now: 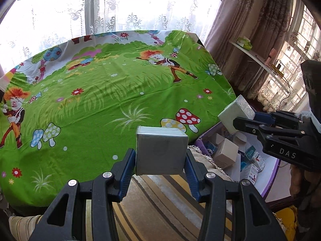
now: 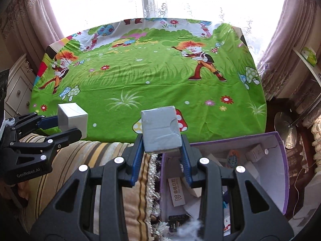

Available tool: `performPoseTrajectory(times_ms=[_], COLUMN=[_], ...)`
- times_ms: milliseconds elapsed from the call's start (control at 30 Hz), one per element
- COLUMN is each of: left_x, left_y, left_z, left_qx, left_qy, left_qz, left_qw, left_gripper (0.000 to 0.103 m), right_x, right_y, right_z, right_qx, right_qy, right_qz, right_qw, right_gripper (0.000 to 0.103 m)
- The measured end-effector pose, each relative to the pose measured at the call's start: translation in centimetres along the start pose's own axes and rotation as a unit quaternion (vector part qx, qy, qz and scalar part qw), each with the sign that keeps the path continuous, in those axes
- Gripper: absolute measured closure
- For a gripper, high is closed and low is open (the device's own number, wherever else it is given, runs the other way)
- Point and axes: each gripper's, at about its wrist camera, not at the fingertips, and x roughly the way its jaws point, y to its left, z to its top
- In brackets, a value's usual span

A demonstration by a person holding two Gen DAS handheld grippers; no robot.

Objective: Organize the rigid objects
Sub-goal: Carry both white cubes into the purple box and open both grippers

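Observation:
My left gripper (image 1: 160,156) is shut on a grey cube-shaped box (image 1: 160,150), held in the air over the near edge of a table with a green cartoon cloth (image 1: 100,92). My right gripper (image 2: 161,140) is shut on a flatter grey-white box (image 2: 160,129), held above the gap between the table (image 2: 150,80) and a purple bin. In the left wrist view the right gripper (image 1: 238,118) with its box (image 1: 232,112) hangs off the table's right edge. The right wrist view catches the left gripper (image 2: 66,123) with its cube box (image 2: 73,118) at the left.
A purple-walled bin (image 2: 280,172) with several small cartons stands low at the right of the table; it also shows as the bin (image 1: 268,172) under the right gripper. A striped cushion (image 2: 90,156) lies in front of the table. Curtains and a window stand behind.

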Motion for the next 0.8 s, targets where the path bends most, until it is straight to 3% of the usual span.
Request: performPoseTrajectory(times_ms=[400, 800], left_x=[1.4, 2.6], left_y=[-8.2, -14.1], left_z=[-0.5, -2.0], left_qx=[0.066, 0.100], left_qy=[0.032, 0.073], left_qz=[-0.060, -0.094], left_qw=[0.9955, 0.9878], left_gripper=[0.054, 0.054], right_x=[-2.4, -4.1], right_y=[-9.9, -15.0], right_z=[-5.9, -9.6], right_qx=[0.086, 0.136], right_qy=[0.013, 0.011], right_qz=[-0.057, -0.087], right_qw=[0.995, 0.987], right_gripper=[0.063, 0.063])
